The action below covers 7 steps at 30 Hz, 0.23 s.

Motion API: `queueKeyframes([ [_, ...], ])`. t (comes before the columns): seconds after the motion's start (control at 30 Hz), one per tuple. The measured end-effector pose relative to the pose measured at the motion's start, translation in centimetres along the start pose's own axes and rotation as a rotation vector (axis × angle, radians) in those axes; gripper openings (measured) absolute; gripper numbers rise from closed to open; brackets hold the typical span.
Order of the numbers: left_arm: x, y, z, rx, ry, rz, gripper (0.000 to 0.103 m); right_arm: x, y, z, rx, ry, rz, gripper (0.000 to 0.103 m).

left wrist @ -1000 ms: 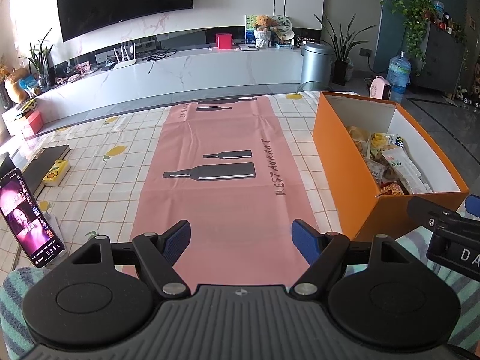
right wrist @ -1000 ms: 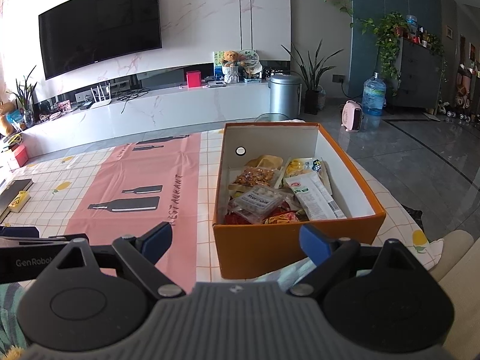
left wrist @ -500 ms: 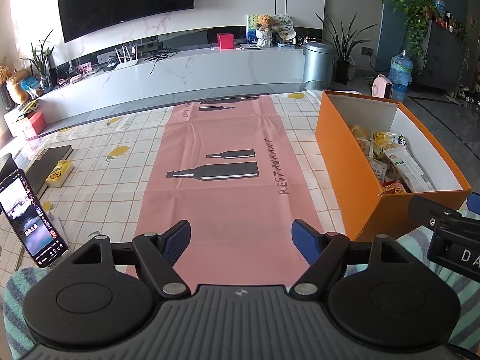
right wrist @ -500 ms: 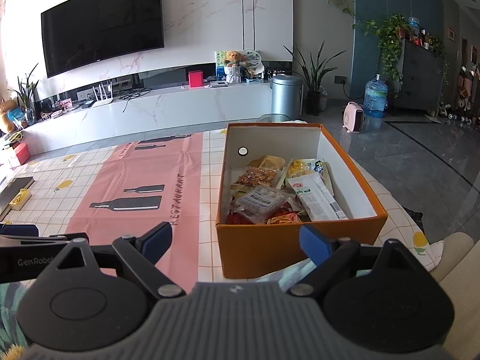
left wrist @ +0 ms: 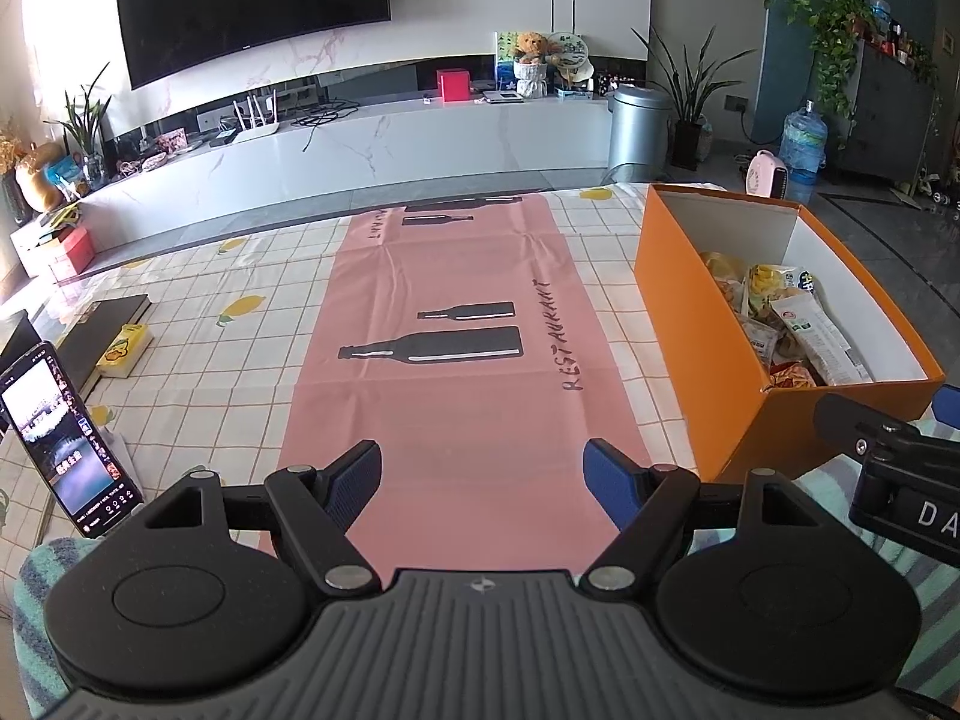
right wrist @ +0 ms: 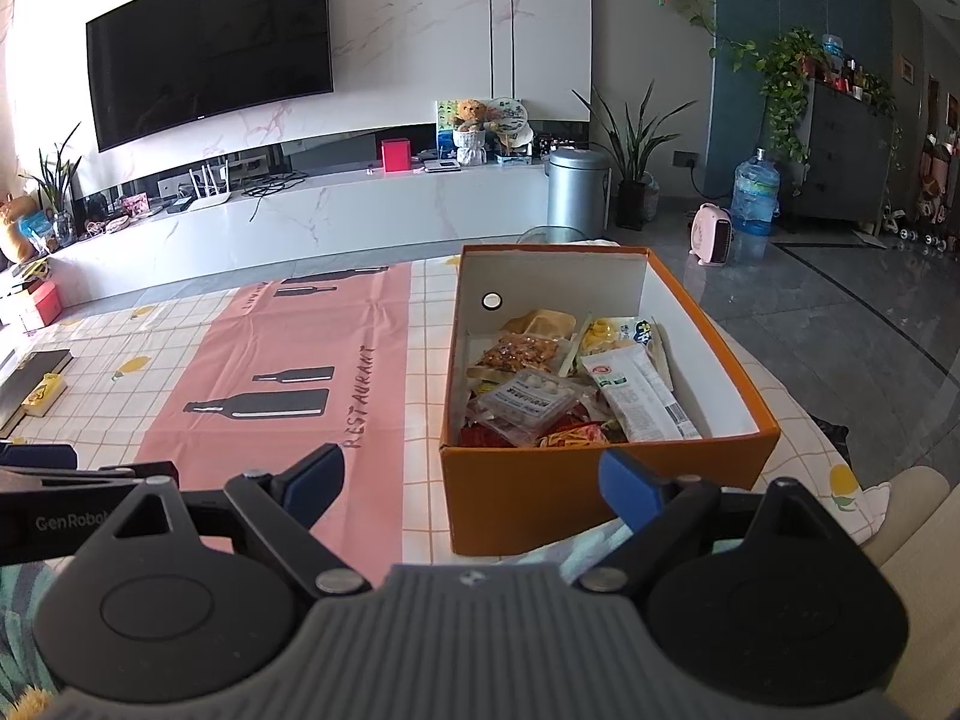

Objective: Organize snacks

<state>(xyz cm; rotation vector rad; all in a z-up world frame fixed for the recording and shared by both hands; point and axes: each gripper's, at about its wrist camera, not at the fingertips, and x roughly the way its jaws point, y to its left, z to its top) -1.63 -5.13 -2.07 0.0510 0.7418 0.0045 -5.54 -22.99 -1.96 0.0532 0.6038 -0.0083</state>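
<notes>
An orange cardboard box (right wrist: 600,495) stands open on the right side of the table, with several snack packets (right wrist: 528,402) piled inside, among them a long white packet (right wrist: 642,399). In the left wrist view the same box (left wrist: 690,330) lies to the right, its snacks (left wrist: 798,330) partly hidden by the near wall. My right gripper (right wrist: 474,474) hovers open just before the box's front wall, nothing between its blue pads. My left gripper (left wrist: 483,474) is open over the pink runner (left wrist: 456,276), holding nothing.
A phone (left wrist: 66,438) leans on a stand at the table's left edge, screen lit. Behind it lie a small yellow box (left wrist: 123,351) and a black book (left wrist: 102,330). The checked tablecloth (left wrist: 198,330) hangs over the table's right edge (right wrist: 840,480).
Both grippers stay where they were, still open. Only the picture on the phone's screen has changed.
</notes>
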Motion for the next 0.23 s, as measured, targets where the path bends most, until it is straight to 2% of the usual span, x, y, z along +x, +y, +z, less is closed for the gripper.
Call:
queueKeyframes([
  [0.23, -0.24, 0.32, 0.09, -0.006, -0.011, 0.008, 0.090, -0.11, 0.02, 0.03, -0.006, 0.000, 0.003, 0.089],
])
